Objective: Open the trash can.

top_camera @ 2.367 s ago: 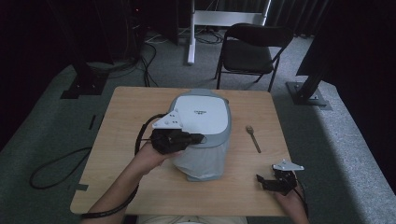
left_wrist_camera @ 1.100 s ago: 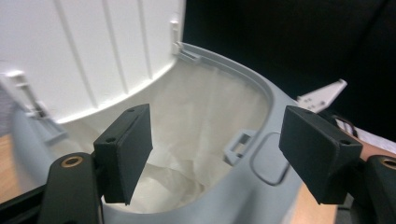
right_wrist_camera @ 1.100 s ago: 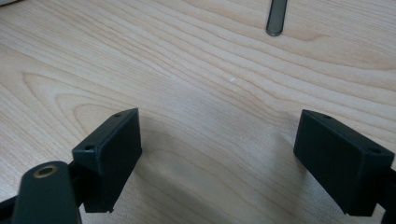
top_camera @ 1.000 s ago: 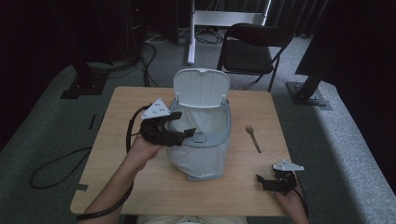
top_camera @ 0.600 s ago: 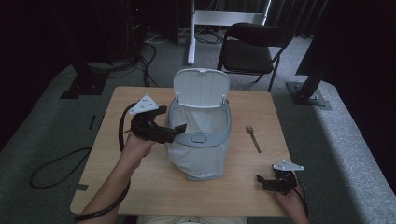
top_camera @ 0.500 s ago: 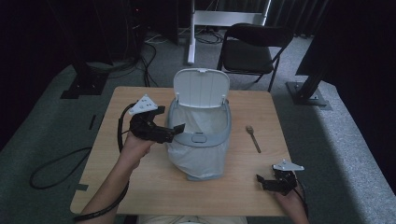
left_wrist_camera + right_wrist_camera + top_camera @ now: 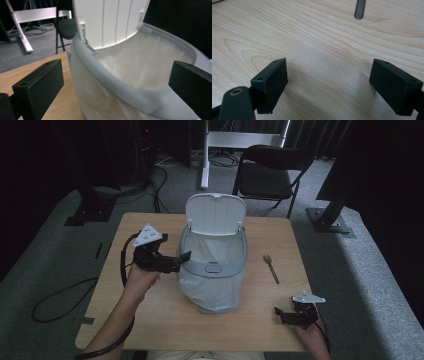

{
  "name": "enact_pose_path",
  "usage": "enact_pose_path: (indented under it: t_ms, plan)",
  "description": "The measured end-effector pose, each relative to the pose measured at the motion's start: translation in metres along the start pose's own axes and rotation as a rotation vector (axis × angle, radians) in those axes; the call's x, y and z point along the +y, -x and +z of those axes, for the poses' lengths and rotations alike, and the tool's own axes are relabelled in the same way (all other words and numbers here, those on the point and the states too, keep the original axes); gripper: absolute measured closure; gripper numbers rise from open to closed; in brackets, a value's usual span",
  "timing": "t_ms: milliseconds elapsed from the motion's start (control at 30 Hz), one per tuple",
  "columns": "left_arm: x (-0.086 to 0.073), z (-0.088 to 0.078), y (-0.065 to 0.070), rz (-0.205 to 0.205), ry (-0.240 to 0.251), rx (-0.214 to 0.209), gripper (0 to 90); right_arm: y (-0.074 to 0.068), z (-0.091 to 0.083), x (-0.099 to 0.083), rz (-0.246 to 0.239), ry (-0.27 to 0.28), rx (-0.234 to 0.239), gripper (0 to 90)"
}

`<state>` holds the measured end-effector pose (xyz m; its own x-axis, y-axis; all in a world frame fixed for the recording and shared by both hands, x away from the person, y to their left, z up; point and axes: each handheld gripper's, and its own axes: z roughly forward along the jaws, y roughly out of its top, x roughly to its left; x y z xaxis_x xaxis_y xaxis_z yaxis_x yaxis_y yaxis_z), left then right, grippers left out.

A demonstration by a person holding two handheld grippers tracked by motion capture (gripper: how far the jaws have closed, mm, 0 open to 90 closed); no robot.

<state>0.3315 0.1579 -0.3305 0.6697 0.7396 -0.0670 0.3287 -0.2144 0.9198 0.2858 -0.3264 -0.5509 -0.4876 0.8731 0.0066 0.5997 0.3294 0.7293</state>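
At the near right edge of the table [image 7: 150,320], the right gripper [image 7: 292,316] was seen resting low over bare wood, its jaws spread wide with nothing between them, exactly where it had been throughout the earlier pictures; in its own view only wood grain and the tip of the fork handle [image 7: 359,10] were caught beyond the pads. Farther in, at the left of the bin [image 7: 214,270], the left gripper [image 7: 176,261] was held just beside the grey rim [image 7: 120,87], pulled back to the left from where it had been a second before. Its jaws had just been opening and now stood fully apart, gripping nothing, though part of the rim was framed between them in the left gripper view without being pressed. The bin was placed at the middle of the table, lined with a white bag [image 7: 210,290]. Its lid [image 7: 216,214], shut over the top in the earliest picture, was now stood upright on its far hinge and left unsupported. The opening step could therefore be judged done, and the bin left ready to receive something. The fork [image 7: 270,267] was lain untouched to the right of the bin, well apart from both grippers, and was probably the thing to be dealt with next.
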Motion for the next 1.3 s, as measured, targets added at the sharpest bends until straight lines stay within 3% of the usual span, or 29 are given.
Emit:
enact_pose_path:
  t_ms: [133,367,700,867,967,1300]
  plan:
    - [-0.005,-0.003,-0.004,-0.018,0.012,0.017,0.0,0.000,0.000,0.000,0.000,0.000,0.000,14.2]
    - [-0.013,-0.009,-0.011,-0.016,0.023,0.048,0.0,0.000,0.000,0.000,0.002,0.000,-0.001,14.2]
    - [-0.031,-0.016,-0.021,-0.021,0.008,0.091,0.0,0.000,0.000,0.000,0.002,0.001,-0.001,14.1]
    - [-0.041,-0.021,-0.028,-0.045,0.022,0.103,0.0,0.000,0.000,0.000,0.002,0.000,-0.001,14.2]
    - [-0.050,-0.025,-0.033,-0.065,0.043,0.144,0.0,0.000,0.000,0.000,0.002,0.000,-0.001,14.2]
    - [-0.078,-0.026,-0.048,-0.101,-0.012,0.158,0.0,0.000,0.000,0.000,0.002,0.000,-0.001,14.2]
